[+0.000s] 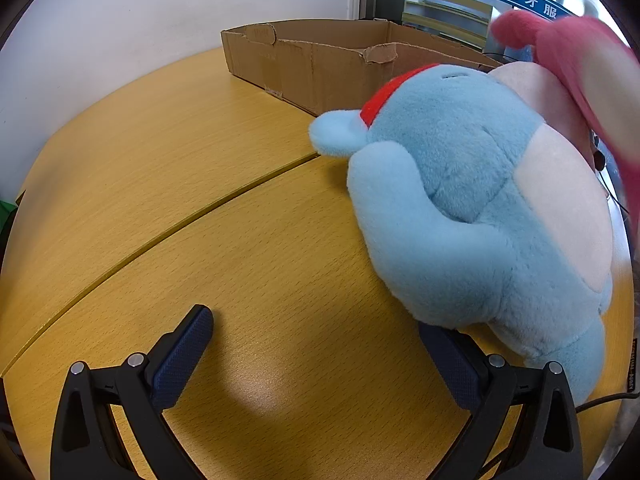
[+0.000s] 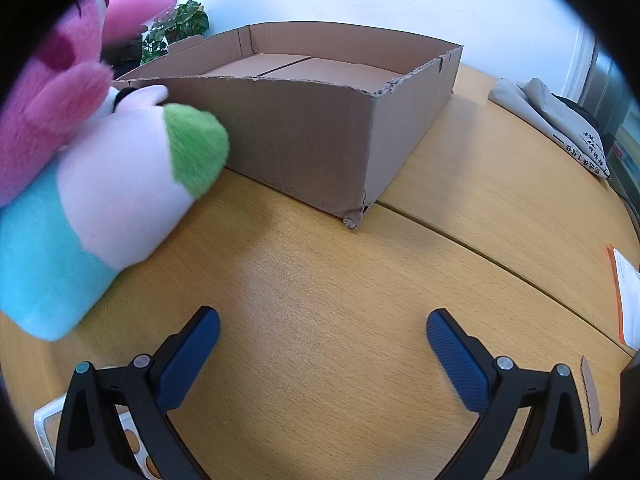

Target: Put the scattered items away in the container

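A light blue plush toy [image 1: 472,200] with a pale belly and red collar lies on the wooden table, right of my left gripper [image 1: 316,356], which is open and empty; its right finger [image 1: 452,364] sits at the toy's lower edge. A pink plush [image 1: 580,64] lies behind it. An open, empty cardboard box [image 1: 320,64] stands beyond. In the right wrist view the box [image 2: 312,132] is straight ahead, the blue plush with its green tip [image 2: 100,208] and the pink plush [image 2: 60,92] at the left. My right gripper [image 2: 323,344] is open and empty over bare table.
A folded grey cloth [image 2: 560,120] lies at the far right, a white and orange paper [image 2: 628,300] at the right edge, a cardboard scrap [image 2: 591,396] near the right finger. A clear plastic case [image 2: 48,432] lies at the lower left. A plant [image 2: 176,28] stands behind the box.
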A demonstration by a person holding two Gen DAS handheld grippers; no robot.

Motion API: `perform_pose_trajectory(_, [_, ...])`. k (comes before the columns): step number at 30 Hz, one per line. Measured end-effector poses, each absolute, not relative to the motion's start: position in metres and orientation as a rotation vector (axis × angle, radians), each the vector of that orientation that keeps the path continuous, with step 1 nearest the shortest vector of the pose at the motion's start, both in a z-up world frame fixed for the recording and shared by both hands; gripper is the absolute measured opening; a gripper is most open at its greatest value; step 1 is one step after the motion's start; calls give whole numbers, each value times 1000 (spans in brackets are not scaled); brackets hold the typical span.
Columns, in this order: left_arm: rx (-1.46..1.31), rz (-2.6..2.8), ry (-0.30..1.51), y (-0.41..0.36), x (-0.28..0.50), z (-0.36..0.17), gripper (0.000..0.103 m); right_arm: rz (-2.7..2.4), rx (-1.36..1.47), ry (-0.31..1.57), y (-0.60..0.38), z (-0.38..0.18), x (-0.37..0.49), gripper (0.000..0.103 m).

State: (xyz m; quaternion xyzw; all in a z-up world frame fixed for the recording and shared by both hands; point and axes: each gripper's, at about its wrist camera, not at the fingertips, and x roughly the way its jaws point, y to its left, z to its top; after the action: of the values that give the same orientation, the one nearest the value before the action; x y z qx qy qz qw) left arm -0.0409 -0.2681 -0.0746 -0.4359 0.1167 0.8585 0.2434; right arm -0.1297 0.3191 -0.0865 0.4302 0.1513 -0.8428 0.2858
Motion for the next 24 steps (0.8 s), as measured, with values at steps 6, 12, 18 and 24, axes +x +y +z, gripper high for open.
perform_pose_trajectory(6, [-1191,2346,319,-268,-40,-74,103,-2253,1150,405,319,-87,-129,103])
perform_pose_trajectory(12, [-1191,2346,320,-267,-41,-74,103,-2254,1150,405,319,-87,-129,103])
perform_pose_trajectory(18, [-1191,2346,320,-267,-40,-74,103,-2254,1150,405,319,-87,-129,103])
perform_pose_trajectory(24, [-1215,2397,288,-268,-36,-73,103,-2255,1151,405,318,-87,-129,103])
